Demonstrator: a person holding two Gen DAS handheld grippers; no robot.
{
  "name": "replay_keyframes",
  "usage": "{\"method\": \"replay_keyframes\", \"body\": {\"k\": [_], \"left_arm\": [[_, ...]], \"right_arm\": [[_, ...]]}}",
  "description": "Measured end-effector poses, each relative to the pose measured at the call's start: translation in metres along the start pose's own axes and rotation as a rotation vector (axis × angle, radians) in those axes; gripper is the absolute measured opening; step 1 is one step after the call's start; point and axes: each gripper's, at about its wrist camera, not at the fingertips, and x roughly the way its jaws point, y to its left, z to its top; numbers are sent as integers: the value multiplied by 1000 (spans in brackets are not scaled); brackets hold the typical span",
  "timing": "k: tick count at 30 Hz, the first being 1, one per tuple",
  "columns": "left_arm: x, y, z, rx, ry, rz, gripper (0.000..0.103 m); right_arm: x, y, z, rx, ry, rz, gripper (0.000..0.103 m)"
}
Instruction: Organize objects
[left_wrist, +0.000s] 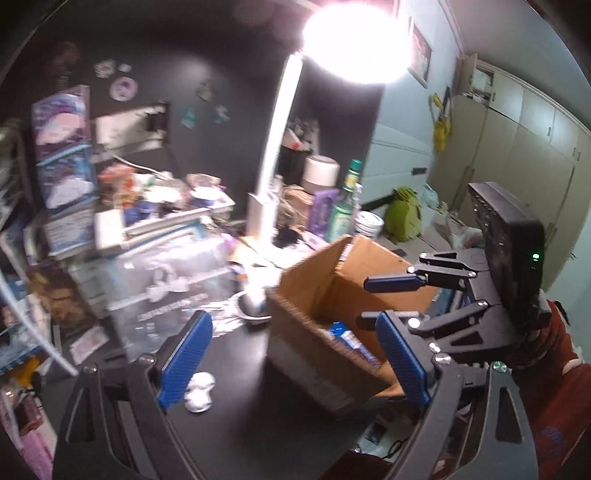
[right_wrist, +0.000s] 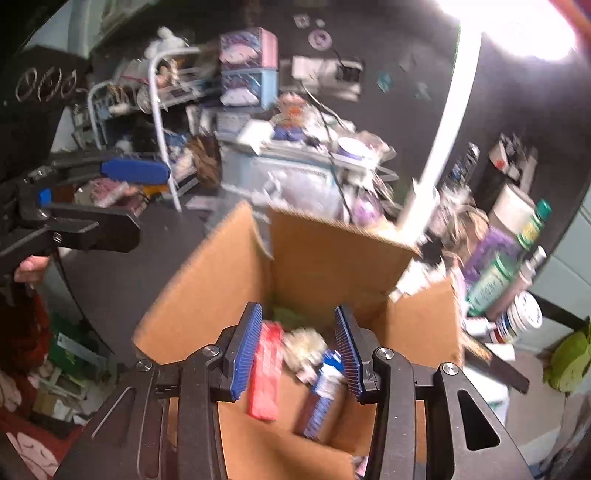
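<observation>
An open cardboard box (right_wrist: 317, 258) stands on the black table; it also shows in the left wrist view (left_wrist: 332, 295). Inside lie a red flat pack (right_wrist: 264, 373), a blue and white box (right_wrist: 325, 387) and a pale crumpled item (right_wrist: 306, 347). My right gripper (right_wrist: 295, 354) is open and empty, its blue pads hanging over the box's opening; it also shows in the left wrist view (left_wrist: 384, 299). My left gripper (left_wrist: 291, 362) is open and empty, low over the table beside the box's left side. A small silvery blister pack (left_wrist: 199, 391) lies by its left finger.
A white desk lamp (left_wrist: 280, 147) shines brightly behind the box. Green bottles (left_wrist: 343, 206), a purple box and jars stand behind it. A cluttered tray, stacked storage boxes (left_wrist: 62, 147) and clear bags fill the table's left. A round silver object (left_wrist: 255, 306) lies left of the box.
</observation>
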Motion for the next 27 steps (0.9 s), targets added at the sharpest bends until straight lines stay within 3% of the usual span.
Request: {"method": "replay_keyframes", "body": {"k": [7, 11, 16, 22, 27], "left_arm": [[-43, 52, -35, -51, -61, 123, 89], [-49, 83, -64, -87, -58, 166, 89], [-49, 111, -97, -125, -44, 183, 89], [-40, 137, -130, -183, -22, 164, 89], [-33, 150, -143, -220, -16, 141, 89]], "right_arm": [[26, 80, 17, -78, -58, 167, 37], [53, 129, 18, -112, -23, 258, 37], [92, 159, 11, -84, 46, 322, 37], [150, 160, -7, 5, 98, 235, 37], [190, 147, -5, 39, 63, 103, 37]]}}
